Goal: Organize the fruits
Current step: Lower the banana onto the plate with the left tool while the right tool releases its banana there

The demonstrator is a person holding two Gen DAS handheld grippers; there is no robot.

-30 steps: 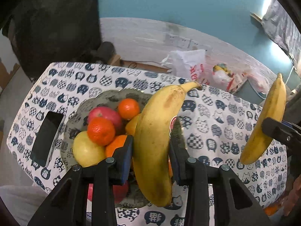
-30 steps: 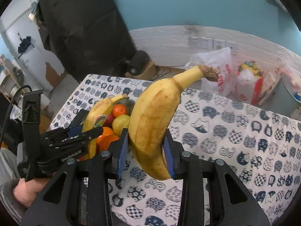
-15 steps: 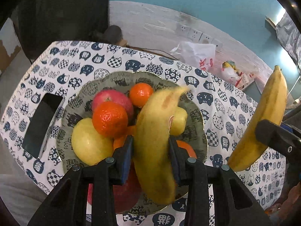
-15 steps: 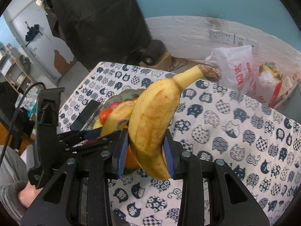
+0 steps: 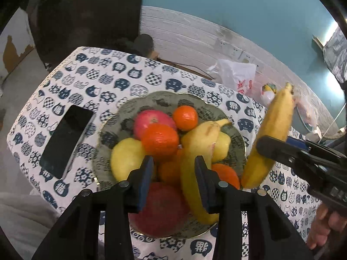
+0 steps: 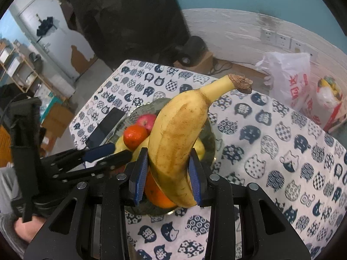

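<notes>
A patterned bowl [image 5: 216, 112] on the cat-print table holds a red apple [image 5: 151, 119], oranges [image 5: 160, 140], a yellow pear [image 5: 125, 158] and a banana [image 5: 195, 151] lying on the pile. My left gripper [image 5: 173, 177] is open just above the fruit, the banana beside its right finger. My right gripper [image 6: 167, 173] is shut on a second banana [image 6: 180, 143], held upright over the bowl's right edge [image 6: 213, 149]; it also shows in the left wrist view [image 5: 271, 134].
A black phone [image 5: 65, 143] lies on the table left of the bowl. White plastic bags [image 6: 290, 80] sit on the floor beyond the table's far edge. The tablecloth [image 6: 282, 151] stretches to the right.
My left gripper lowered over the bowl and opened, leaving its banana on the fruit pile. My right gripper moved left toward the bowl with its banana.
</notes>
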